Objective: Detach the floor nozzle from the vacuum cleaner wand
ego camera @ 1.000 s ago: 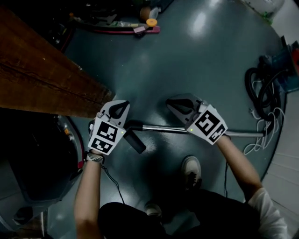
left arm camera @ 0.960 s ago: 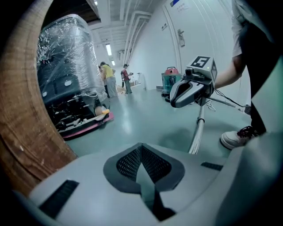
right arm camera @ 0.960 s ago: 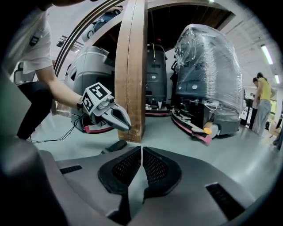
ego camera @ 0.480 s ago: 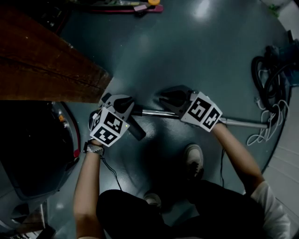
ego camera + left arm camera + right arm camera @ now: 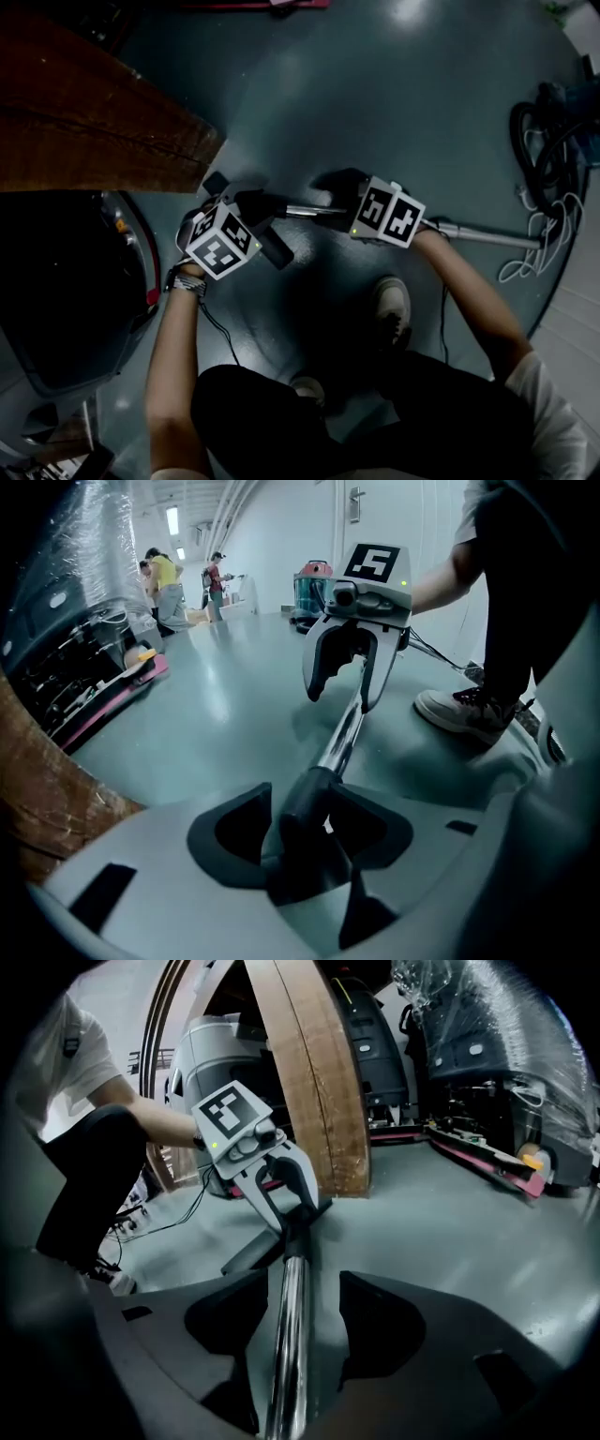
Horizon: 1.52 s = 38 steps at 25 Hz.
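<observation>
The chrome wand [image 5: 469,232] lies low over the grey-green floor and ends at the left in a black neck and the black floor nozzle [image 5: 275,251]. My left gripper [image 5: 251,202] straddles that black neck [image 5: 305,803]. Its jaws are opening, and floor shows between the left pad and the neck. A little further right along the tube, my right gripper [image 5: 328,187] has the chrome wand [image 5: 289,1316] running between its jaws. They too are opening, with a gap on each side. In the right gripper view the left gripper [image 5: 277,1185] stands over the neck with the flat nozzle [image 5: 246,1255] beside it.
A thick wooden beam [image 5: 94,131] runs close to the left gripper's far side. A dark machine [image 5: 66,309] stands at the left. Coiled hose and cables [image 5: 548,150] lie at the right. The person's shoe [image 5: 392,305] is just below the wand.
Both grippers have come down from above the wand and opened; they now straddle it, the left at the black neck, the right on the chrome tube.
</observation>
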### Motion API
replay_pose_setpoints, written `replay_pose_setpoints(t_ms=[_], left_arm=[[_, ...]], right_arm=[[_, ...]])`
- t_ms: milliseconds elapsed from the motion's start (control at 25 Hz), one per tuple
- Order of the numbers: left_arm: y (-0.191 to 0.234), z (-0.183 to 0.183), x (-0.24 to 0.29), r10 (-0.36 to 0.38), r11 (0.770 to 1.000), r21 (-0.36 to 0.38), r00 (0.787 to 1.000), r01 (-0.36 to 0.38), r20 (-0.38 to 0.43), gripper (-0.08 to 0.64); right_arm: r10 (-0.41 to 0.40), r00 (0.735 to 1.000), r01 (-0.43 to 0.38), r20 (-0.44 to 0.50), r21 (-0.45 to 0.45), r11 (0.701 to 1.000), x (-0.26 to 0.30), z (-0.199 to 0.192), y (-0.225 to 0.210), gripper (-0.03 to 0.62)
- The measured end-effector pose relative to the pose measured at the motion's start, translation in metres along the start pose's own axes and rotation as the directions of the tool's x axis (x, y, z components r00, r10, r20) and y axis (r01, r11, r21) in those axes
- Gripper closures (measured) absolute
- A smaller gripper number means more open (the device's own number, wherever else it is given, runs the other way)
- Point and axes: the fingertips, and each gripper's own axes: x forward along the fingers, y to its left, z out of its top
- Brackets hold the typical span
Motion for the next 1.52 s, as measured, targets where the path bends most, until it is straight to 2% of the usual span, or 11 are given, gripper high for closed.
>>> replay_pose_setpoints(t_ms=[200, 440, 720, 880, 1120, 1240, 1520], left_arm=[[-0.003, -0.011, 0.012, -0.089, 0.996, 0.002, 0.996, 0.089, -0.024, 0.307], [-0.012, -0.024, 0.024, -0.156, 0.988, -0.002, 0.984, 0.156, -0.091, 0.287], [-0.014, -0.024, 0.04, -0.14, 0.99, 0.001, 0.986, 0.14, -0.092, 0.287], [-0.011, -0.027, 0.046, -0.107, 0.993, 0.036, 0.989, 0.111, -0.1, 0.316], [-0.01, -0.027, 0.047, -0.094, 0.995, 0.033, 0.99, 0.098, -0.109, 0.319], [-0.011, -0.028, 0.046, -0.098, 0.994, 0.034, 0.989, 0.102, -0.111, 0.321], [-0.021, -0.03, 0.04, -0.104, 0.992, 0.064, 0.99, 0.11, -0.092, 0.33]], right_arm=[[0.043, 0.994, -0.046, -0.101, -0.021, 0.999, 0.011, -0.031, 0.008, 0.344], [0.042, 0.986, -0.045, -0.164, -0.012, 0.999, 0.013, -0.057, 0.004, 0.344], [0.054, 0.979, -0.057, -0.197, -0.008, 0.998, 0.02, -0.069, 0.004, 0.344], [0.05, 0.973, -0.065, -0.223, -0.062, 0.996, 0.024, -0.068, 0.006, 0.344], [0.03, 0.972, -0.058, -0.233, -0.112, 0.992, 0.027, -0.064, 0.008, 0.355], [0.059, 0.969, -0.081, -0.241, -0.084, 0.993, 0.027, -0.067, 0.016, 0.416], [0.091, 0.962, -0.104, -0.259, -0.036, 0.994, 0.03, -0.085, 0.024, 0.422]])
